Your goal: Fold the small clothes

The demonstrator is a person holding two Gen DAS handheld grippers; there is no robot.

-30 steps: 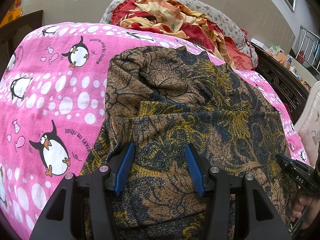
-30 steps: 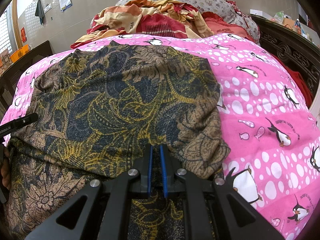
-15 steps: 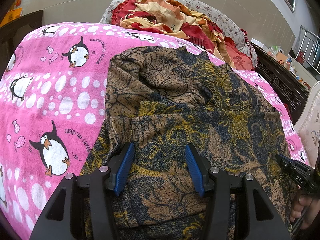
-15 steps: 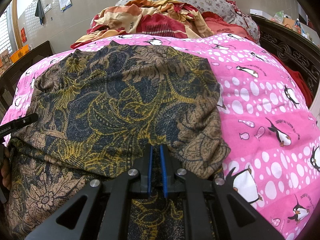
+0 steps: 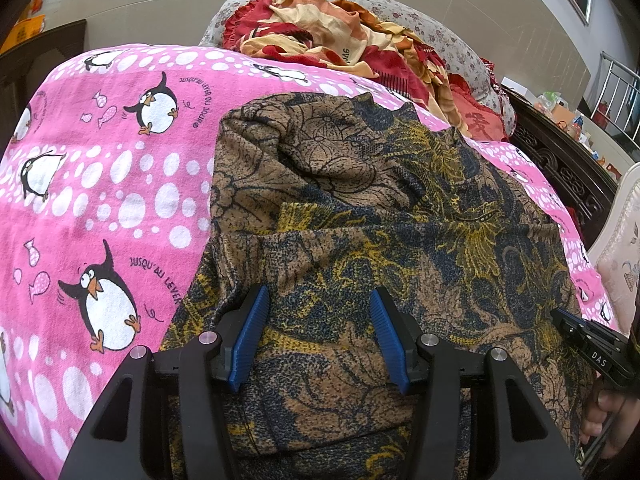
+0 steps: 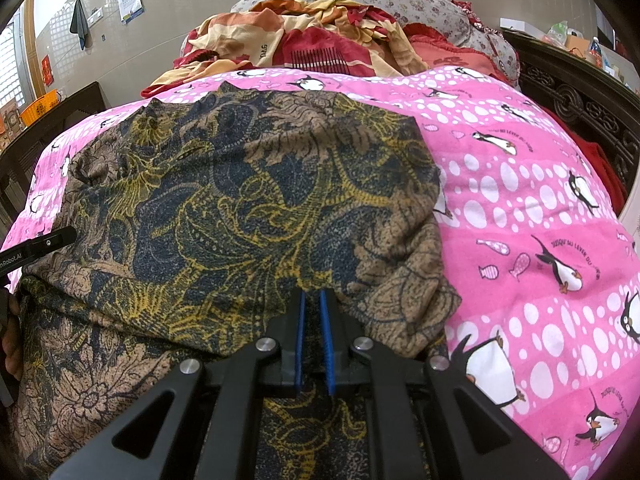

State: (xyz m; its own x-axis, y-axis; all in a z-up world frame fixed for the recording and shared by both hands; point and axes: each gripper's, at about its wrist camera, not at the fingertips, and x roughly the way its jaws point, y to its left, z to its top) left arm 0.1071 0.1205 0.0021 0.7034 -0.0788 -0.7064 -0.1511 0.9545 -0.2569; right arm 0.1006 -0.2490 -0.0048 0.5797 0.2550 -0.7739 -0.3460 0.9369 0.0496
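From the left wrist view, the patterned garment lies spread on the pink penguin blanket, its near edge already doubled back. The left gripper hovers over that near edge, jaws parted, nothing between them.

From the right wrist view, the same garment shows a folded flap reaching to the right gripper, whose blue pads are clenched nearly together; whether cloth is pinched between them I cannot tell. It looks like mid-fold. Next, I'd judge, the left must close on the edge so both can lift evenly.
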